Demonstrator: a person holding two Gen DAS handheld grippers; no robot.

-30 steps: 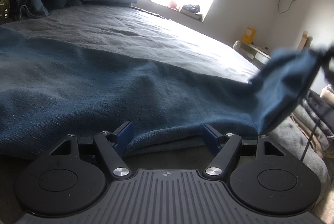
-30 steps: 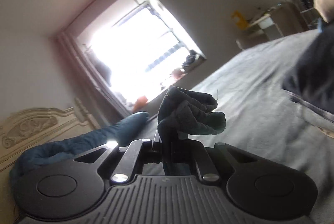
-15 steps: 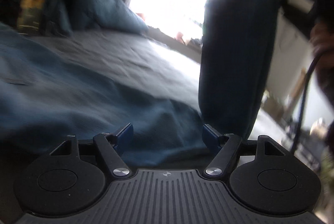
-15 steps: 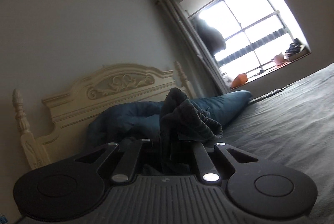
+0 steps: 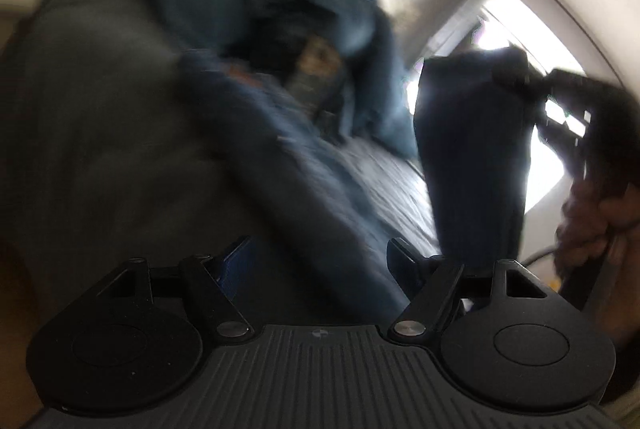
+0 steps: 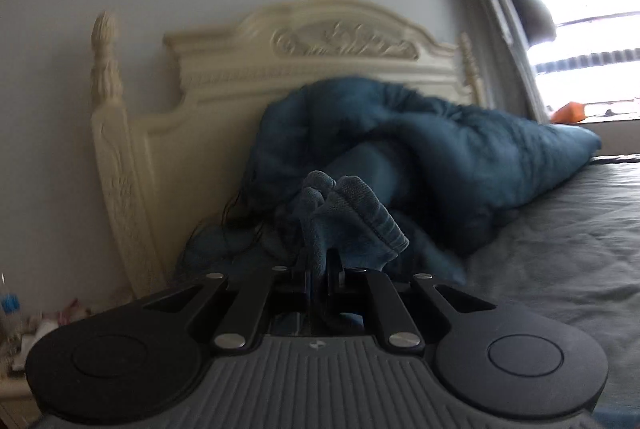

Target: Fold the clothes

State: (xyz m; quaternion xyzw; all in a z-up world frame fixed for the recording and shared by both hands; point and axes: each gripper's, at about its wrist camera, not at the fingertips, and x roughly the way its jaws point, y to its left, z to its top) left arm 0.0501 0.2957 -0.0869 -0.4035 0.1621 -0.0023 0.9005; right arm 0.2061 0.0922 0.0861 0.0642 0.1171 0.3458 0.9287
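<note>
Right wrist view: blue cloth [image 6: 348, 213], now lifted toward the headboard [image 6: 280, 69], is pinched by right gripper [image 6: 318, 269]; left gripper [image 5: 320, 257] fingers are spread, empty.

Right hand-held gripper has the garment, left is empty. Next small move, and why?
Probably bring the open left hand-held gripper to the lower edge of the hanging dark blue fleece garment. The right hand-held gripper pinches only one bunched corner, so the cloth dangles unspread.
</note>
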